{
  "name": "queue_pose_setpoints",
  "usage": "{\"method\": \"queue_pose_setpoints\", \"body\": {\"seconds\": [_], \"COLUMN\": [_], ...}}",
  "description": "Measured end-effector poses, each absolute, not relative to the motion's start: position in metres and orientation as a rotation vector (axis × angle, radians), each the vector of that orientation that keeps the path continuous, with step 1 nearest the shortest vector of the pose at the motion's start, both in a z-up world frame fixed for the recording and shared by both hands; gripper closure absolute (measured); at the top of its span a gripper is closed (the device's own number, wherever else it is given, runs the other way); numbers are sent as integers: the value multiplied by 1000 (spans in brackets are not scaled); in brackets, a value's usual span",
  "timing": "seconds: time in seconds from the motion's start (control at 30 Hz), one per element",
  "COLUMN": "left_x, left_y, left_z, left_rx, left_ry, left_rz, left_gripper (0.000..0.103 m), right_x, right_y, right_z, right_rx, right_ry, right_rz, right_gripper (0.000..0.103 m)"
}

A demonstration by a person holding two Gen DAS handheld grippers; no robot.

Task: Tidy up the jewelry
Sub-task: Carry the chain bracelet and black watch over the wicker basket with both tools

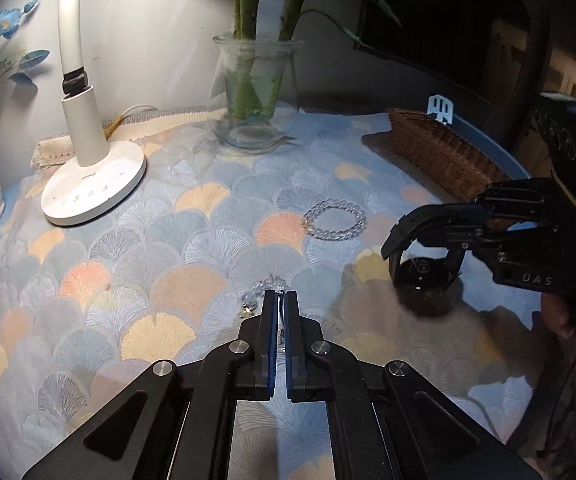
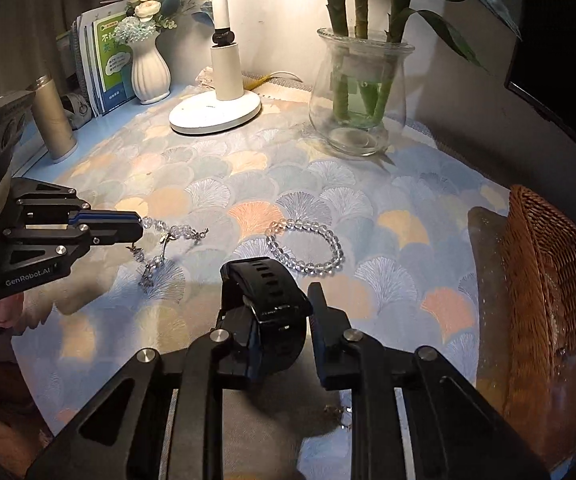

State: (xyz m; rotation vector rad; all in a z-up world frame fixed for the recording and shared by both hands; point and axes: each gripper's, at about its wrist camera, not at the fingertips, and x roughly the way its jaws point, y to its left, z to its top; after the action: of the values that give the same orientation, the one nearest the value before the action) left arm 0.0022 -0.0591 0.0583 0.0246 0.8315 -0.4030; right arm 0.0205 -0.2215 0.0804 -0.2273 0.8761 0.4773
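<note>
Left wrist view: left gripper (image 1: 281, 300) pinched tight on a clear bead chain (image 2: 168, 236), one end between the pads, the rest trailing onto the patterned cloth (image 1: 192, 240) covering the counter. Right gripper (image 2: 280, 300) holds a black watch (image 2: 272, 292) by its strap, jaws narrow. Clear bead bracelet (image 1: 335, 219) lies flat on the cloth between both grippers. Wicker basket (image 2: 547, 280) stands at the right edge, apart from the bracelet.

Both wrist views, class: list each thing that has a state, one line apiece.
Left hand-held gripper: shut on the crystal chain.
Crystal chain: pinched at one end, rest trailing on the cloth.
Right hand-held gripper: jaws around the black watch.
Black watch: strap buckled.
Bead bracelet: lying flat, untouched.
Desk lamp: on.
</note>
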Motion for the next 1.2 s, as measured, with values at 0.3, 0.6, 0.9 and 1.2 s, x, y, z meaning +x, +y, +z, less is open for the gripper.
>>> {"method": "queue_pose_setpoints", "body": {"seconds": [0.3, 0.6, 0.9, 1.2], "left_x": [-12, 3, 20, 25], "left_y": [-62, -47, -85, -113], "left_z": [109, 65, 31, 14], "left_rx": [6, -90, 69, 284], "left_ry": [747, 904, 989, 979], "left_rz": [-487, -469, -529, -529], "left_gripper": [101, 95, 75, 74], "right_x": [-3, -17, -13, -8], "right_y": [-249, -269, -274, -277], "right_z": [109, 115, 94, 83], "right_rx": [-150, -112, -70, -53], "right_ry": [829, 807, 852, 880], "right_rz": [441, 436, 453, 453], "right_gripper": [80, 80, 80, 80]}}
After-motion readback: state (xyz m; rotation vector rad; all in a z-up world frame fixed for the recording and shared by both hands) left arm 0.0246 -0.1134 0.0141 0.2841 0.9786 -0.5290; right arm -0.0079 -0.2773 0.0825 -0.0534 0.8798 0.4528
